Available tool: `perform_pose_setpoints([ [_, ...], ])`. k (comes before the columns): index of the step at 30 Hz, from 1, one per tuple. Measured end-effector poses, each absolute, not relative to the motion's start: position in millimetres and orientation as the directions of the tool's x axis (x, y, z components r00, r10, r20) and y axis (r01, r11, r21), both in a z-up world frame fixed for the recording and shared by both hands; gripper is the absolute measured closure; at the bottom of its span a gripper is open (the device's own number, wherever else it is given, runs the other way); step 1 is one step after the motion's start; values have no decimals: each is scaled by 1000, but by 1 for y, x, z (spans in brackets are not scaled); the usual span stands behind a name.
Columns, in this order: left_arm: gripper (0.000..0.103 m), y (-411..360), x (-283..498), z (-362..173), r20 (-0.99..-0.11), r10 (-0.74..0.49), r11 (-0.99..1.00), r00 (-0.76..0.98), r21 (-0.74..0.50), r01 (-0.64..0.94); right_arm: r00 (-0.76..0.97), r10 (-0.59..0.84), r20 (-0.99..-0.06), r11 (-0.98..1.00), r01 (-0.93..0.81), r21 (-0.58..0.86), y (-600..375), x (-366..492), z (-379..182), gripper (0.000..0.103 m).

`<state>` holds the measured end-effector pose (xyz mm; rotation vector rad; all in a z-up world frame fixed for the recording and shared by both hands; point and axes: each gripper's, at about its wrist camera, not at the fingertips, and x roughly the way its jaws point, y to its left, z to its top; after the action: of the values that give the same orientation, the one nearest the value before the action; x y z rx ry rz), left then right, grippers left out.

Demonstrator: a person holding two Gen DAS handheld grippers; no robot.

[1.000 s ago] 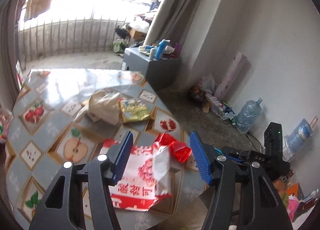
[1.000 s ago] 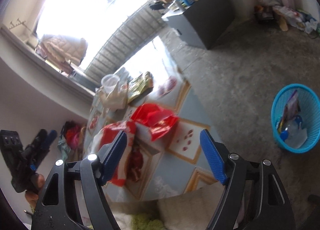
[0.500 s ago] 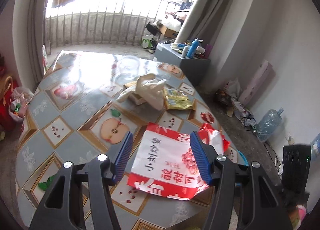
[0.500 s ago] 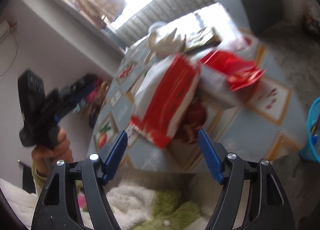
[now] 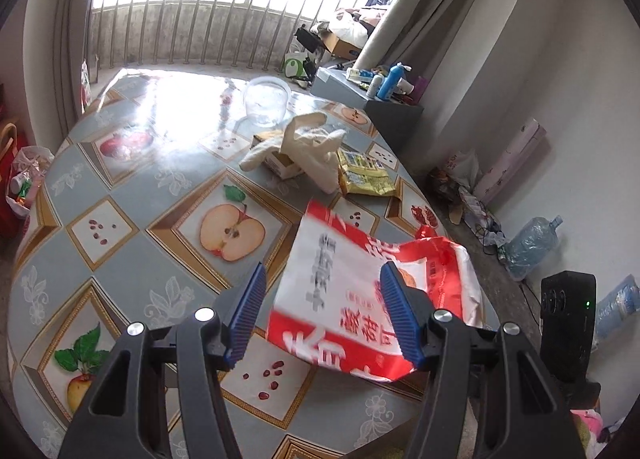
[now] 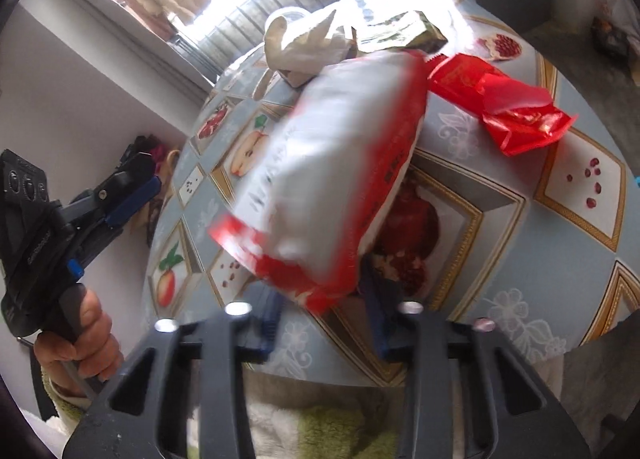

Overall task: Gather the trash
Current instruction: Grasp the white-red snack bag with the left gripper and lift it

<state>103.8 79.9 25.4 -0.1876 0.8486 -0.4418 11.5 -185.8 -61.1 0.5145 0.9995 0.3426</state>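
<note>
A large red and white snack bag lies near the table's near right edge, blurred in the right wrist view. My right gripper has its blue pads partly closed around the bag's red bottom edge. My left gripper is open and empty, hovering just before the same bag; it also shows in the right wrist view at the left. A crumpled red wrapper lies right of the bag. A yellow snack packet, a cream plastic bag and a small carton lie further back.
A clear plastic bowl stands at the far side of the fruit-patterned table. A grey cabinet with bottles stands beyond the table. Water jugs and clutter line the right wall. Green and white fabric lies below the table edge.
My right gripper has moved in and narrowed its jaws onto the red and white bag's bottom edge, and the bag is shifting. My left gripper has hardly moved.
</note>
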Motion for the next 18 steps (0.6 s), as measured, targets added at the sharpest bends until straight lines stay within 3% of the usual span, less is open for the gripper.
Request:
perform_pose_setpoints([
  [4,46,72,108,18,-693,-471,881,545,-341,328,469,546,-694,820,-130,557,-195,5,-56,76],
  [10,54,46,108,1,-722,-514,847,463,-342,407,371,514,-773,854,-306,420,-198,-19,-49,76],
  [15,80,20,105,-33,-766,-535,817,357,-360,451,328,529,-783,831,-390,397,-201,-37,-45,75],
  [18,86,6,99,-49,-791,-535,801,299,-361,477,346,516,-783,844,-360,397,-207,-39,-45,74],
])
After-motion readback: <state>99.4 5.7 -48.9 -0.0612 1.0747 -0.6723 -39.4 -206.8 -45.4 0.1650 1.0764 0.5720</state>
